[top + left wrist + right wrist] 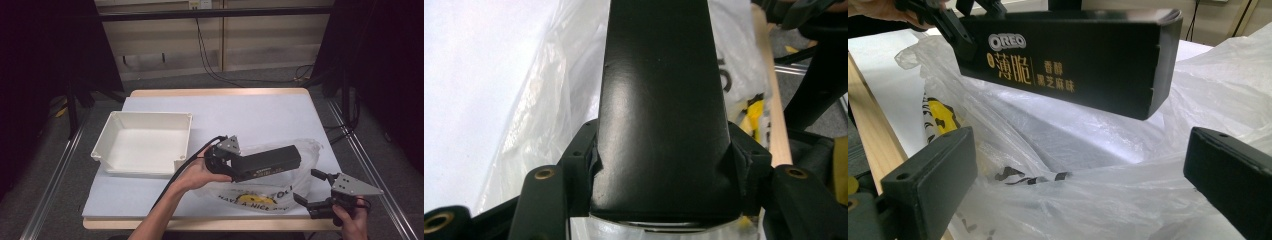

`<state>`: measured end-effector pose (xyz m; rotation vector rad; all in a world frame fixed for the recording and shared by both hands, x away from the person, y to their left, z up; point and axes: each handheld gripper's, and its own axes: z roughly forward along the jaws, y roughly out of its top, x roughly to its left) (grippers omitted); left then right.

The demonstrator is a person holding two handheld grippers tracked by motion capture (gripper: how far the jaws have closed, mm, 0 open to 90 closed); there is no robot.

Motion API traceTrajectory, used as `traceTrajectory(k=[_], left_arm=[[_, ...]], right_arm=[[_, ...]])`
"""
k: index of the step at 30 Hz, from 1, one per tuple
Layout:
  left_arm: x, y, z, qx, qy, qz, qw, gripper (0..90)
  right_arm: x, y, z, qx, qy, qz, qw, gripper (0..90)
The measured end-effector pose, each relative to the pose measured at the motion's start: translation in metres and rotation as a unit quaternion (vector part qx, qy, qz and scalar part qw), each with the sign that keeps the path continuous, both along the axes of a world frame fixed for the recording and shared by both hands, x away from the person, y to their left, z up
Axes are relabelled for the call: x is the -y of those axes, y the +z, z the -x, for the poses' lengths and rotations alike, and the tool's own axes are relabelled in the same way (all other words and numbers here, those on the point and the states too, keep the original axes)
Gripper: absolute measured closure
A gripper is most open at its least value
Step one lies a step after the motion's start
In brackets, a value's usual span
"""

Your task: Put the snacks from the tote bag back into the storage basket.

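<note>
A long black Oreo box point(267, 161) hangs over a clear plastic bag point(260, 192) with yellow and black print. My left gripper point(227, 162) is shut on the box's near end. In the left gripper view the box point(664, 115) runs away from the jaws above the bag point(549, 100). My right gripper point(312, 187) stands open at the table's front right corner, its jaws apart beside the bag. In the right gripper view the box point(1073, 60) floats above the bag's rumpled film point(1088, 170), and my right gripper point(1078, 175) has only the film between its jaws.
A white square tray point(112, 130) sits on the left half of the pale blue table mat point(250, 112). The wooden table edge point(210, 225) runs along the front. Metal rails and dark stands flank the table.
</note>
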<state>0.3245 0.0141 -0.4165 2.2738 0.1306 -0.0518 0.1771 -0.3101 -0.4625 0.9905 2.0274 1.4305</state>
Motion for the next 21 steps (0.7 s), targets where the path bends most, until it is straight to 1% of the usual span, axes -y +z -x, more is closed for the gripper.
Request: traceTrajectory(k=[1,2,4,5,6,9,12,14,16,20,21], left_arm=[[-0.001,0.004,0.001,0.002,-0.001,0.004,1.0,43.1],[-0.001,0.006,0.002,0.006,-0.005,0.003,1.0,43.1],[-0.003,0.009,0.002,0.005,-0.007,0.009,0.9999,43.1],[-0.005,0.011,0.002,0.009,-0.009,0.009,0.9999,43.1],[-0.006,0.014,0.003,0.009,-0.003,0.012,0.9999,43.1],[-0.012,0.022,0.002,0.013,-0.004,0.022,0.9997,43.1],[-0.019,0.031,0.003,0.019,0.001,0.032,0.9993,43.1],[-0.023,0.036,0.003,0.021,-0.003,0.035,0.9992,43.1],[-0.028,0.039,0.002,0.022,-0.01,0.032,0.9992,43.0],[-0.035,0.042,0.0,0.026,-0.003,0.032,0.9991,43.0],[-0.039,0.043,0.0,0.025,0.003,0.034,0.9991,43.0]], right_arm=[[0.0,0.0,0.0,0.0,0.0,0.0,1.0,0.4],[0.0,0.0,0.0,0.0,-0.001,-0.001,1.0,0.4],[0.0,0.0,0.0,0.001,0.0,0.0,1.0,0.4],[0.0,0.0,0.0,0.0,0.001,-0.001,1.0,0.4],[0.0,0.0,0.0,0.002,0.001,0.0,1.0,0.4],[0.001,0.0,0.0,-0.001,0.003,-0.001,1.0,0.4],[0.001,0.0,0.0,0.0,0.002,-0.001,1.0,0.4],[0.001,0.0,0.0,0.0,0.0,-0.001,1.0,0.4],[0.001,0.0,0.0,0.002,-0.002,-0.001,1.0,0.4],[0.001,0.0,0.0,0.0,0.002,0.0,1.0,0.4],[0.001,0.0,-0.001,-0.001,0.001,-0.001,1.0,0.4]])
